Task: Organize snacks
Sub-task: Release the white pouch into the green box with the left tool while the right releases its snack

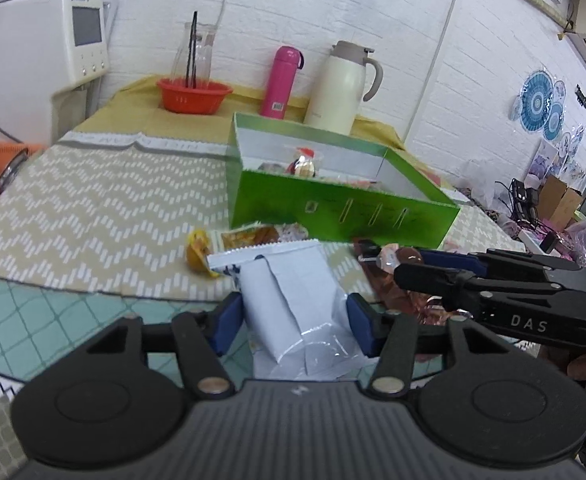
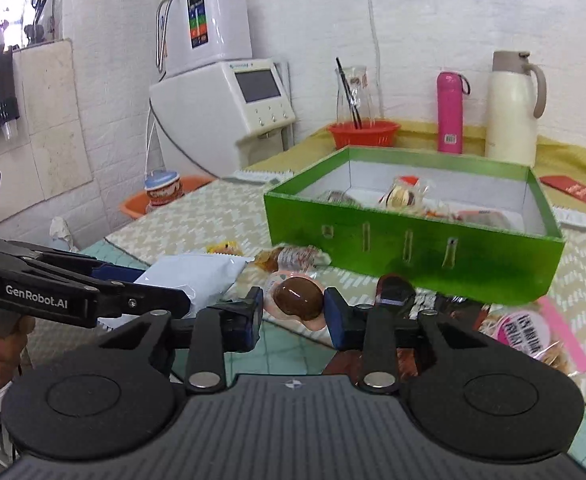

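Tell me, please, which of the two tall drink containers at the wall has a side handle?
The cream thermos jug has it: a curved grey handle on its side. The pink bottle beside it is slim, with only a small loop at its cap.
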Demonstrator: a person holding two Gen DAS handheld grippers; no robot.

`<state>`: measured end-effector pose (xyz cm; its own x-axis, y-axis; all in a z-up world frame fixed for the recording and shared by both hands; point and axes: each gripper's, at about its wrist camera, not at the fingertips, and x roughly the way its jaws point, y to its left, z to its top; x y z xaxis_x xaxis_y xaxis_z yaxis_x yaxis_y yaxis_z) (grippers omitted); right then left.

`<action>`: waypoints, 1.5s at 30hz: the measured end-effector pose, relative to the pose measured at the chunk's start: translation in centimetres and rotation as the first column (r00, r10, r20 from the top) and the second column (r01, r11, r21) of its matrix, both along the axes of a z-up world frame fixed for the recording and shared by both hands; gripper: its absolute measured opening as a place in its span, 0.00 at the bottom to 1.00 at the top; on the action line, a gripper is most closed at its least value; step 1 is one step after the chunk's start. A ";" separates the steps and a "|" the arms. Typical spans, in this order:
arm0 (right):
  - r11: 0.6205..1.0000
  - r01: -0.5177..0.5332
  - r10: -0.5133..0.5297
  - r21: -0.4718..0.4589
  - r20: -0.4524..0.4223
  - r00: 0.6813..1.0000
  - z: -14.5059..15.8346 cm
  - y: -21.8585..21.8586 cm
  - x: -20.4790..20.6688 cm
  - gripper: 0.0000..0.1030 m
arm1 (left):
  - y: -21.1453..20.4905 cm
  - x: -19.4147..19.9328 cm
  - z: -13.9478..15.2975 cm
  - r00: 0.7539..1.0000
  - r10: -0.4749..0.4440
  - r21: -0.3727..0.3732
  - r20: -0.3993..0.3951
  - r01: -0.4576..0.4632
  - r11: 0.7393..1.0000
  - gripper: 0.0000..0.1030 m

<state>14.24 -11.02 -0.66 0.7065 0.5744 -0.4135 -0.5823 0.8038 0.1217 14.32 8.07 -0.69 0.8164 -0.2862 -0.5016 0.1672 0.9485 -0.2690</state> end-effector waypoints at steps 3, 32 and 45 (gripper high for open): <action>0.999 0.043 -0.045 0.033 0.052 0.998 1.6 -1.4 0.3 0.57 | -0.5 1.2 1.8 0.999 -0.017 -0.016 0.039 0.018 1.000 0.53; 0.948 0.307 -0.295 0.087 -0.126 0.947 0.3 -3.4 16.6 1.00 | -1.7 22.5 2.2 0.992 0.124 0.001 0.029 -0.124 0.992 0.89; 0.946 0.290 -0.286 0.145 -0.044 0.957 1.8 -4.6 12.7 1.00 | -2.4 18.8 4.4 0.985 0.149 0.053 0.092 -0.154 0.987 0.99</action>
<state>26.98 -15.65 1.15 0.8425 0.4037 -0.3567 -0.3245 0.9089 0.2621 33.16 5.63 3.72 0.8896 -0.1275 -0.4386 0.0405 0.9785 -0.2022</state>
